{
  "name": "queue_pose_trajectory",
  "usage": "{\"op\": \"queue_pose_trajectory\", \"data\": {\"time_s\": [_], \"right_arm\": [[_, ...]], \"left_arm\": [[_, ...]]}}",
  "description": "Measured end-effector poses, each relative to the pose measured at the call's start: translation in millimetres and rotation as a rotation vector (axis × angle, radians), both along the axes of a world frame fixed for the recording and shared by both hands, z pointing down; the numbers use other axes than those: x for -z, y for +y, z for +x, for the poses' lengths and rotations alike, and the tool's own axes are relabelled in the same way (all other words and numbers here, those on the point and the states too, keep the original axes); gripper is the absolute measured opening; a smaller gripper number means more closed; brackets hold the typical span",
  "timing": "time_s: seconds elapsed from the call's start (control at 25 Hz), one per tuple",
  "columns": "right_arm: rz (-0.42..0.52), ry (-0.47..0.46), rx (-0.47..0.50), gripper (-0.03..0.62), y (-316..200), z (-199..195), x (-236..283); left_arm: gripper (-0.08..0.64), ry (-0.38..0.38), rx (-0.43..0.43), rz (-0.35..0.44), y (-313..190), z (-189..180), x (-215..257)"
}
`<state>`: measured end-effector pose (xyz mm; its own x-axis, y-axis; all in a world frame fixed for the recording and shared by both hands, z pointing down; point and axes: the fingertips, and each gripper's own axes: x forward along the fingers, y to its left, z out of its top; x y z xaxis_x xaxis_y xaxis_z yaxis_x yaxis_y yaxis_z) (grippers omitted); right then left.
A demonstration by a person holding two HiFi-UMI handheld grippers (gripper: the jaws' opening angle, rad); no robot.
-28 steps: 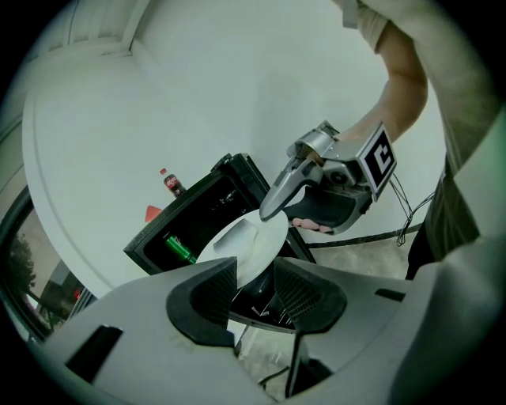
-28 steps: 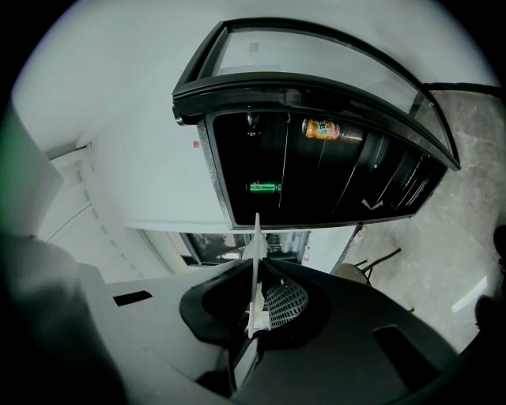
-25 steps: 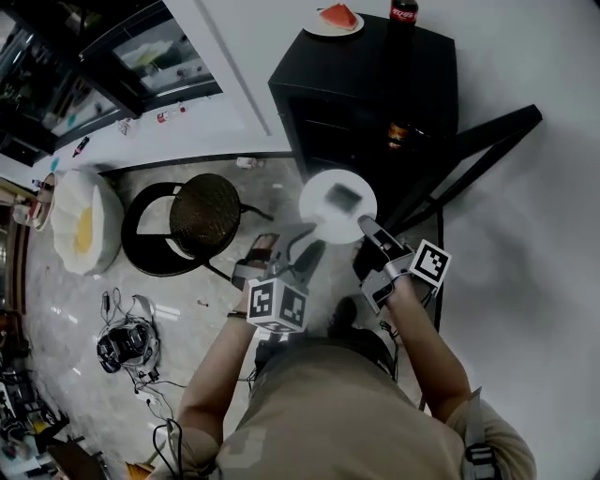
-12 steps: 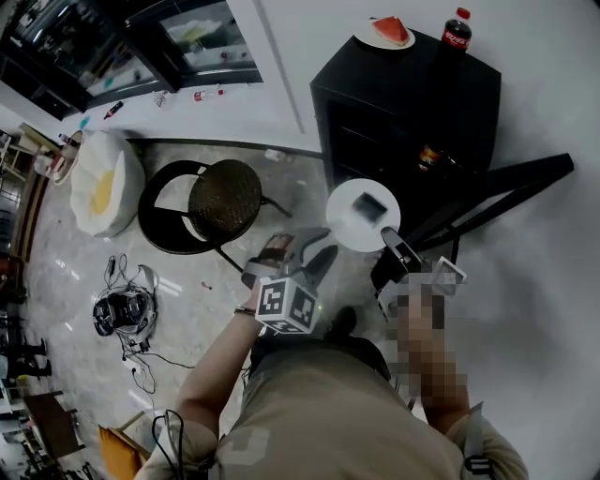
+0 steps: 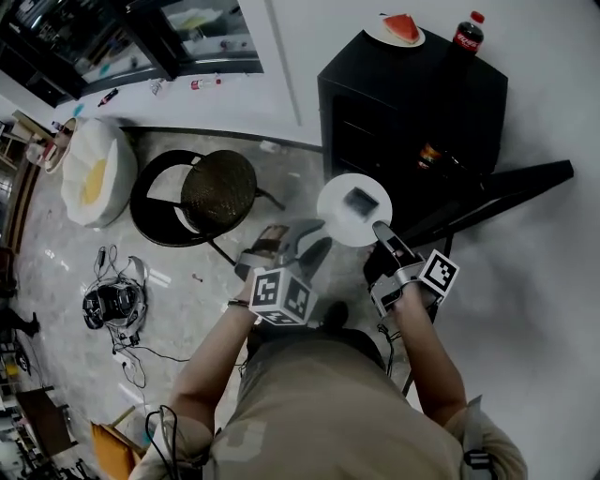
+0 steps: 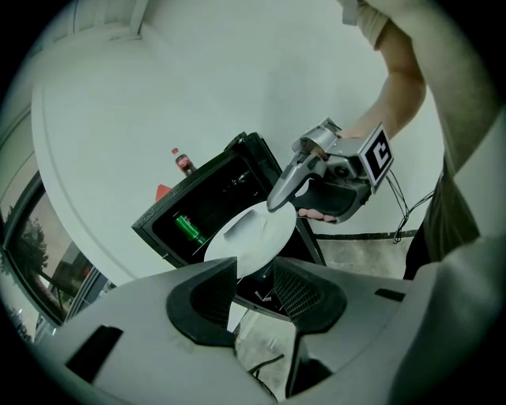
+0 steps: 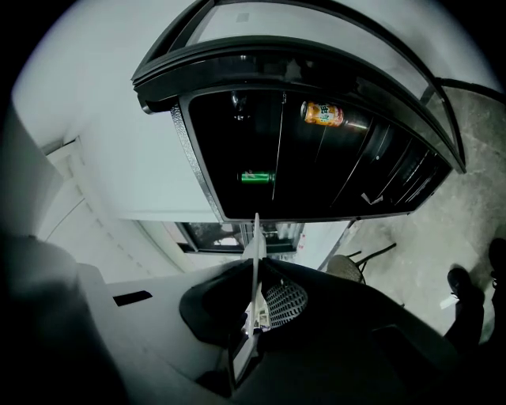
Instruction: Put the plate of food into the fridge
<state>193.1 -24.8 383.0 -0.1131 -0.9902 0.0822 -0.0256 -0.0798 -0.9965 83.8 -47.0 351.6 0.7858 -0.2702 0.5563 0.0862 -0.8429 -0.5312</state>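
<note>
Plate (image 5: 337, 221) barely shifted, right tool (image 5: 381, 229) clamping rim, fridge (image 5: 375, 122) open

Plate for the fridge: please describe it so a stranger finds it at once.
Find the open black fridge. Before its opening, the right gripper clamps a white plate by the rim. Unlike the plate on top with its red slice, it is in mid-air and carries one dark piece.

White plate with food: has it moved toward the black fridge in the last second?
No, hardly: the white plate, pinched in the right gripper, still hangs just before the black fridge's open front.
</note>
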Motion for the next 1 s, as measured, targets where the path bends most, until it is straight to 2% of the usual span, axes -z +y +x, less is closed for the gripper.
{"op": "queue_pose_trajectory", "data": {"time_s": [0.28, 0.68, 1.0], "right_arm": [[-0.007, -0.002, -0.028, 0.036, -6, -3, -3], [-0.045, -0.002, -0.082, 0.036, -14, -16, -28], [-0.028, -0.022, -0.115, 0.037, -27, -29, -46]], "left_arm": [[0.129, -0.003, -0.053, -0.019, -9, 1, -7], [0.129, -0.015, -0.109, -0.099, -22, -9, -35], [0.129, -0.032, -0.134, -0.144, -38, -20, -52]]}}
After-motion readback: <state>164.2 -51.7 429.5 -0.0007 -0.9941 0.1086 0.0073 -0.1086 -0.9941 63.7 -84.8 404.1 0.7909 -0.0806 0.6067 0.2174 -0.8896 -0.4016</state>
